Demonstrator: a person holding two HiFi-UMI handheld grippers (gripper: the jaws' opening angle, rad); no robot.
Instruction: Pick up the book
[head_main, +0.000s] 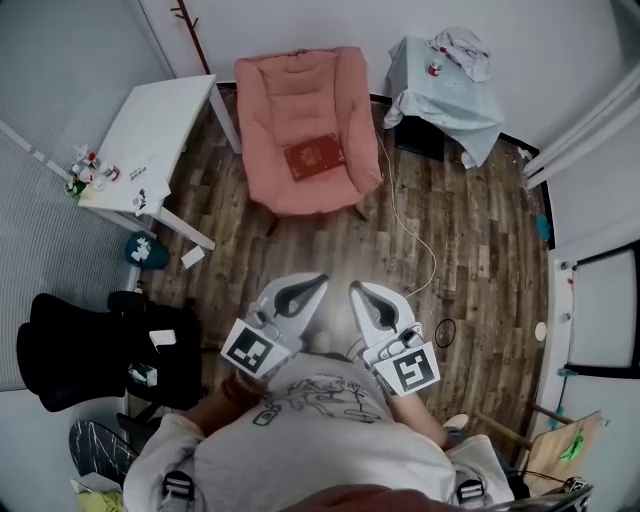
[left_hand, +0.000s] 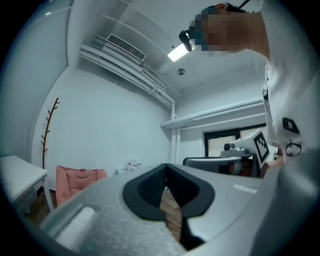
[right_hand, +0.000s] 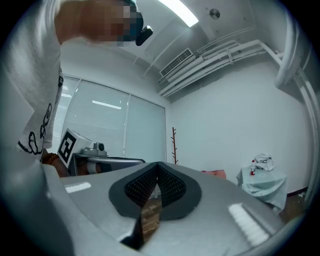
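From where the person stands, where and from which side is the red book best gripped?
The red book lies flat on the seat of the pink armchair, backrest behind, arms at both sides. Probably best: its near long edge, from the chair's open front; the soft cushion should let one jaw slide under.

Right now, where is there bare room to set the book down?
Most of the white table is bare; only its left corner holds small bottles. The wood floor between the armchair and the person is open, bar a white cable. The cloth-draped table is crowded at its far end.
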